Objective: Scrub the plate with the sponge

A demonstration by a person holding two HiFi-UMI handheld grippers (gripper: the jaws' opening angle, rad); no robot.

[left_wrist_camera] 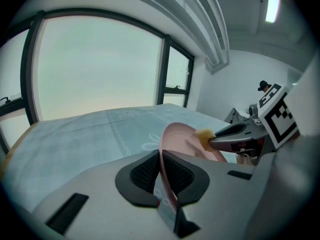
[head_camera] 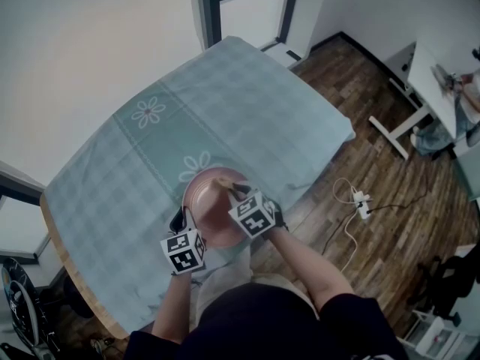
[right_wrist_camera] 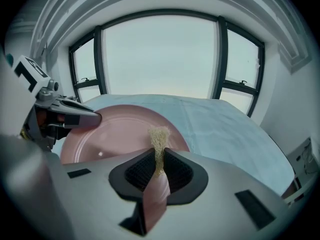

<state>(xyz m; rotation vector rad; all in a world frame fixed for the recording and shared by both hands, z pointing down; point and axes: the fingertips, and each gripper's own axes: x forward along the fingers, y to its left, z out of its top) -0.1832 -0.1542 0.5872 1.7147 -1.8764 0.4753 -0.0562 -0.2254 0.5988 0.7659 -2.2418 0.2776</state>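
A pink plate [head_camera: 208, 201] is held tilted above the table, over its front edge. My left gripper [head_camera: 182, 220] is shut on the plate's near left rim; in the left gripper view the rim [left_wrist_camera: 163, 149] runs edge-on between the jaws. My right gripper [head_camera: 235, 191] is shut on a small tan sponge [head_camera: 223, 181], which rests against the plate's face. The right gripper view has the sponge [right_wrist_camera: 159, 140] pinched upright between the jaws, the plate [right_wrist_camera: 115, 134] just beyond it, and the left gripper [right_wrist_camera: 80, 117] on the plate's left rim.
The table wears a teal checked cloth [head_camera: 225, 103] with white flower prints. To the right is a wooden floor with a white power strip and cable [head_camera: 361, 202]. A white desk [head_camera: 439, 88] stands at the far right. Large windows lie beyond the table.
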